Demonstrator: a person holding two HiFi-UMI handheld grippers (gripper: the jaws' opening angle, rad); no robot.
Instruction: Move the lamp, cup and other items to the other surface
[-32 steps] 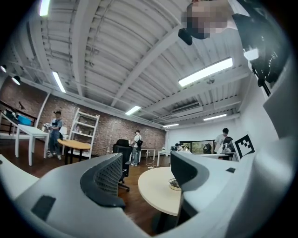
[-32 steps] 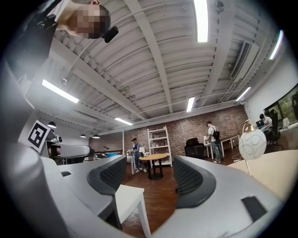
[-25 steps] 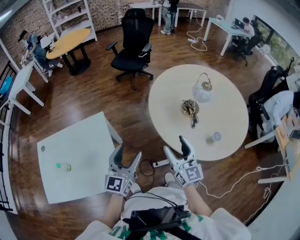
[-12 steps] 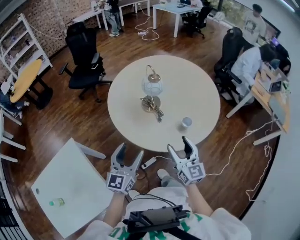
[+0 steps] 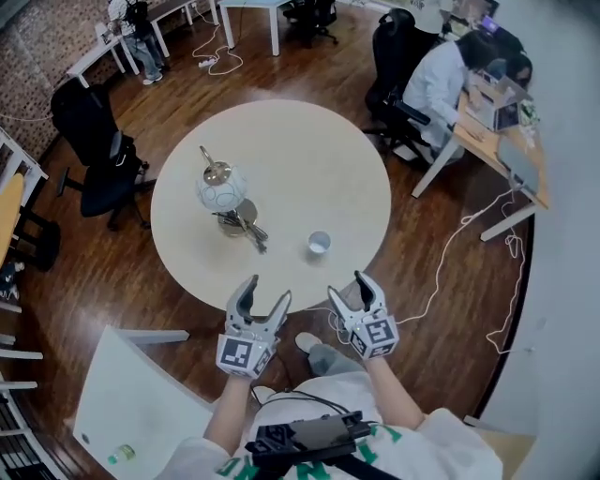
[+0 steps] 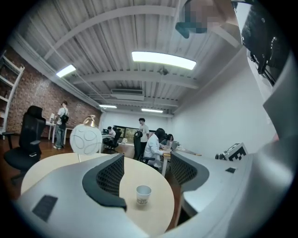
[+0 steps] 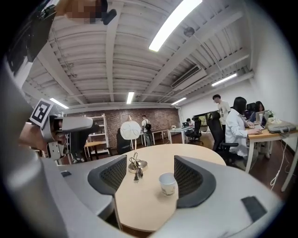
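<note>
Round tabletop (image 5: 309,150) carries the lamp (image 5: 220,187) at nine o'clock, the cup (image 5: 319,244) at five; left tool (image 5: 266,292) and right tool (image 5: 349,291), jaws apart, hang off its six.

A dark wood floor (image 5: 112,272) runs under everything. At the far left a black office chair (image 5: 94,141) stands unoccupied, close to a brick wall (image 5: 37,47). At the far right a person in white (image 5: 439,80) sits at a wooden desk (image 5: 525,183), with a second black chair (image 5: 394,47) just beside them. A white cable (image 5: 441,272) trails across the floor on the right. More cords (image 5: 217,61) lie looped at the far side, near a standing person (image 5: 141,23). Long ceiling lights (image 6: 163,60) glow overhead.
</note>
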